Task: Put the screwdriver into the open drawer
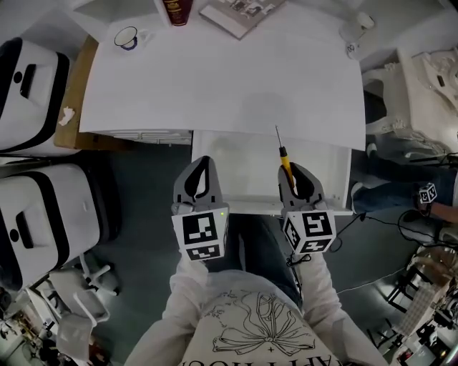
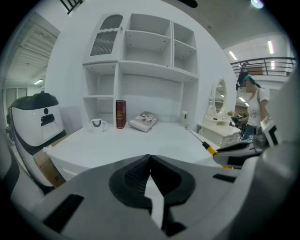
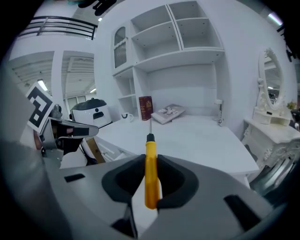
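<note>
Your left claw (image 1: 202, 166) hangs nearest you, pinched shut on nothing, over the front rim of the open drawer (image 1: 236, 161). The drawer's white floor shows as open room between the claws. Its back runs out of sight under the bench (image 1: 215, 78) edge. Your right claw (image 1: 294, 174) clamps the screwdriver (image 1: 285, 156) by its yellow handle above the drawer's right part. The thin dark shaft points toward the bench edge, and its tip is hard to make out.

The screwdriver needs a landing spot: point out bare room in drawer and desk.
Bare: the drawer floor left of the screwdriver, and the desk front and middle. Crowded: the desk's back edge, with mug, book and magazine.
</note>
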The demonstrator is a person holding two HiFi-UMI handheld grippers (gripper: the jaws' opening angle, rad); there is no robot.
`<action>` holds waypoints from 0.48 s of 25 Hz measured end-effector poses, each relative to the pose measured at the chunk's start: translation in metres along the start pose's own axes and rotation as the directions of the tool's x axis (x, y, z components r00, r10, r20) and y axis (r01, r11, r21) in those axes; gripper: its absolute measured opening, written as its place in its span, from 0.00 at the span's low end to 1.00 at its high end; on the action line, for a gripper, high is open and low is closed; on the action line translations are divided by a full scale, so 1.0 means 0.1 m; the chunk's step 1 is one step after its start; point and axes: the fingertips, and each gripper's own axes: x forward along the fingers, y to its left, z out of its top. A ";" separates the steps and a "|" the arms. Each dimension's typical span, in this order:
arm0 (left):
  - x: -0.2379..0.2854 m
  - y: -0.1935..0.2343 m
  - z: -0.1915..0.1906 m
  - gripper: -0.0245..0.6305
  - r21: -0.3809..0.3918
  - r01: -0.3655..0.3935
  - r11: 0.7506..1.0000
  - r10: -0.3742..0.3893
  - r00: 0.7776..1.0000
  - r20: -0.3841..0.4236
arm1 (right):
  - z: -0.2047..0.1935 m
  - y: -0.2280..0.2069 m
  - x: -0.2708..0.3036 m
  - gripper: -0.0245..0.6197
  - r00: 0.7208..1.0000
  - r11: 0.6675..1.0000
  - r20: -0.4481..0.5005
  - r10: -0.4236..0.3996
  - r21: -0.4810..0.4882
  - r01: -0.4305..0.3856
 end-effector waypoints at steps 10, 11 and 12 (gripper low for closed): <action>0.20 0.04 -0.24 0.04 -0.020 -0.017 1.000 0.015 0.998 -0.055 | -0.66 0.10 0.47 0.15 0.972 0.987 -0.204 0.117 -0.087 -0.137; 0.20 0.04 -0.26 0.04 -0.021 -0.019 1.000 0.018 0.998 -0.060 | -0.73 0.10 0.50 0.15 0.965 0.984 -0.228 0.127 -0.090 -0.151; 0.21 0.03 -0.27 0.04 -0.022 -0.022 1.000 0.020 0.998 -0.064 | -0.81 0.10 0.54 0.15 0.958 0.982 -0.251 0.136 -0.093 -0.164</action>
